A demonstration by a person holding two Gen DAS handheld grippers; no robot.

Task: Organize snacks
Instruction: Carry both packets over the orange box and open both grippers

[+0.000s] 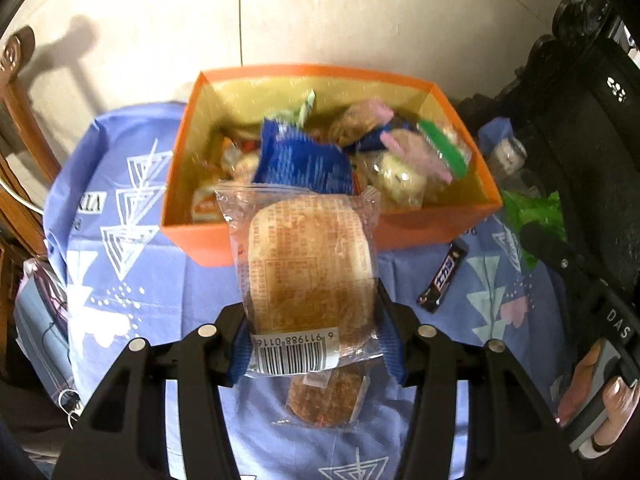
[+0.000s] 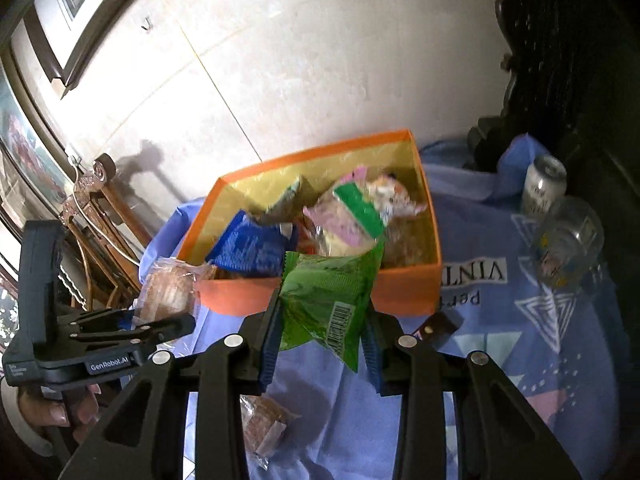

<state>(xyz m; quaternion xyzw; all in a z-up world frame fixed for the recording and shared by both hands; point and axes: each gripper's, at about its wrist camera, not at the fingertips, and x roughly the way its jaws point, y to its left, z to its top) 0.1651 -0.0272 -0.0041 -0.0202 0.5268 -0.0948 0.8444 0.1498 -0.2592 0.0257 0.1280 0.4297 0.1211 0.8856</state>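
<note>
On a blue patterned tablecloth (image 1: 132, 280), an orange box (image 1: 400, 232) already holds a heap of wrapped snacks, among them a blue packet (image 1: 300, 160) and a pink-and-green one (image 1: 432, 148), so much of the sorting looks done. At left, the left gripper (image 1: 314, 344) is clamped on a clear-wrapped bread bun (image 1: 308, 264), its blue pads (image 1: 240, 352) pressing the wrapper near the barcode end, with the bun held clear of the cloth just in front of the box's near wall. Directly beneath it, a second wrapped brown cake (image 1: 324, 396) lies on the cloth, not yet collected. Further right, a dark chocolate bar (image 1: 442, 276) rests on the cloth just beside the box, also outside it. At right, the right gripper (image 2: 318, 344) is shut on a green packet (image 2: 328, 300), which it holds above the cloth before the box's front wall. A drinks can (image 2: 544, 188) and a clear glass jar (image 2: 568, 240) stand at the far right, apart from the box. By this showing, two snacks are in hand and headed for the box, while at least the brown cake and the chocolate bar remain to be gathered; whether the can and jar belong to the job cannot be told.
</note>
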